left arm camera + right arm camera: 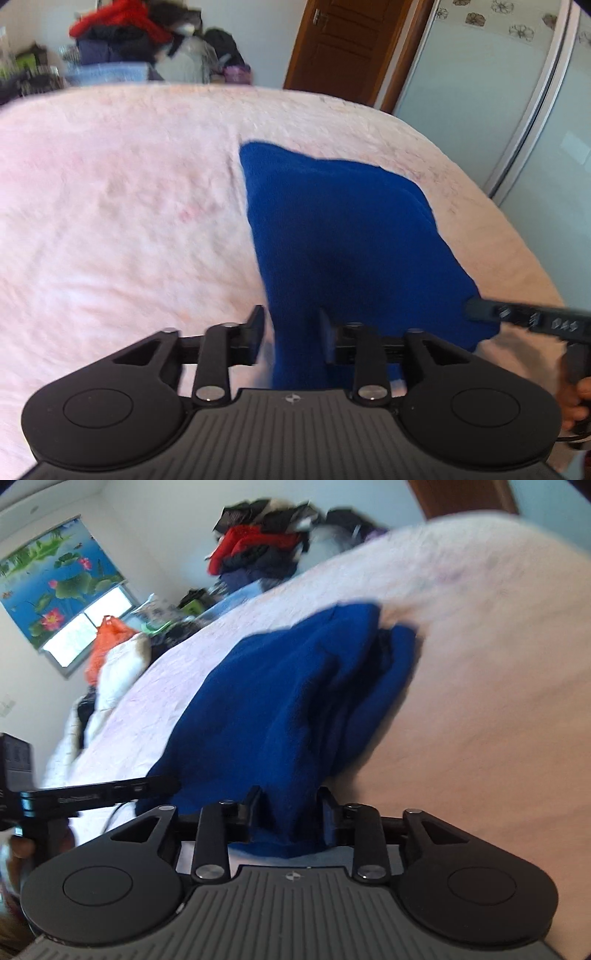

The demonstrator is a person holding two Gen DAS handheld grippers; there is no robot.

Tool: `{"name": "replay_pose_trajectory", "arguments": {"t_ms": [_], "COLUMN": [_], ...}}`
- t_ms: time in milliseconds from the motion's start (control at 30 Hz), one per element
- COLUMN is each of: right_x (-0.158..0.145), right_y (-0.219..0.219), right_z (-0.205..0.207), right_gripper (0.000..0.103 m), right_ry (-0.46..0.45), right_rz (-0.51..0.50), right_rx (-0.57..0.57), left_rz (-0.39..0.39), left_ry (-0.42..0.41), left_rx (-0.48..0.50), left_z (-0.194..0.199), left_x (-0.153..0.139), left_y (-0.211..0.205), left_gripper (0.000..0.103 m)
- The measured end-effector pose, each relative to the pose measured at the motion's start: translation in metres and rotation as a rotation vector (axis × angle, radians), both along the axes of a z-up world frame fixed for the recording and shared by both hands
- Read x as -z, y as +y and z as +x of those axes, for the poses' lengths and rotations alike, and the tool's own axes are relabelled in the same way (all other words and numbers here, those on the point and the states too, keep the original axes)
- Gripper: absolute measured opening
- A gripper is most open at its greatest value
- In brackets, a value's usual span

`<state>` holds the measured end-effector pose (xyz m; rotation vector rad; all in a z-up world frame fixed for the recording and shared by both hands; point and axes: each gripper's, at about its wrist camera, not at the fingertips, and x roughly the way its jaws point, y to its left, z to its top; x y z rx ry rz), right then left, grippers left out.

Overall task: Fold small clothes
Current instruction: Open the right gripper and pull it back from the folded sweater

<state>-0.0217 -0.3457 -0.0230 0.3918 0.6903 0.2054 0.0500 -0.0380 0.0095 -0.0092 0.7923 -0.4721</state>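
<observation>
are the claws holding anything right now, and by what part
Both hold the blue cloth by its near edge: the left claw and the right claw each have a bunch of it between their fingers.

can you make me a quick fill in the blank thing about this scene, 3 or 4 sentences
1. The garment held by both grippers is ____ in colour.
2. The garment lies on a bed covered with a fuzzy ____ blanket.
3. In the right wrist view, the window blind shows pink ____ flowers on water.
4. The left gripper and the right gripper each have ____ between their fingers.

Missing words: blue; pink; lotus; cloth
</observation>
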Motion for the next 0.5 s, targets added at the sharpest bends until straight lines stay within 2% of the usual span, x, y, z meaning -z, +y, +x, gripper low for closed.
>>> {"name": "replay_pose_trajectory", "arguments": {"t_ms": [33, 67, 100, 167, 233, 333, 400, 500], "right_x": [-0.009, -0.016, -0.022, -0.027, -0.021, 0.000, 0.004, -0.002], "right_y": [0.001, 0.003, 0.006, 0.014, 0.025, 0.040, 0.045, 0.046], "right_z": [-0.005, -0.008, -0.010, -0.011, -0.006, 0.004, 0.000, -0.011], "right_gripper": [0.039, 0.040, 0.040, 0.040, 0.042, 0.044, 0.044, 0.047], "right_ry": [-0.035, -0.070, -0.102, -0.139, -0.123, -0.030, -0.020, -0.062], "right_rz": [-0.051, -0.081, -0.087, -0.052, -0.054, -0.157, -0.218, -0.124], "right_rx": [0.033, 0.055, 0.058, 0.013, -0.041, -0.032, 0.011, -0.014], "left_rz": [0.036, 0.055, 0.075, 0.136, 0.196, 0.242, 0.241, 0.273], "left_ry": [-0.032, -0.060, -0.093, -0.114, -0.108, -0.080, -0.094, -0.121], "left_rx": [-0.009, -0.018, -0.020, -0.009, -0.010, -0.028, -0.042, -0.052], "left_z": [-0.001, -0.003, -0.005, -0.010, -0.012, -0.013, -0.019, -0.025], "left_x": [-0.004, -0.007, -0.008, -0.005, 0.005, 0.024, 0.025, 0.023], "left_y": [-0.004, -0.008, -0.014, -0.028, -0.040, -0.047, -0.047, -0.051], "left_gripper": [0.065, 0.081, 0.084, 0.084, 0.084, 0.084, 0.084, 0.085]}}
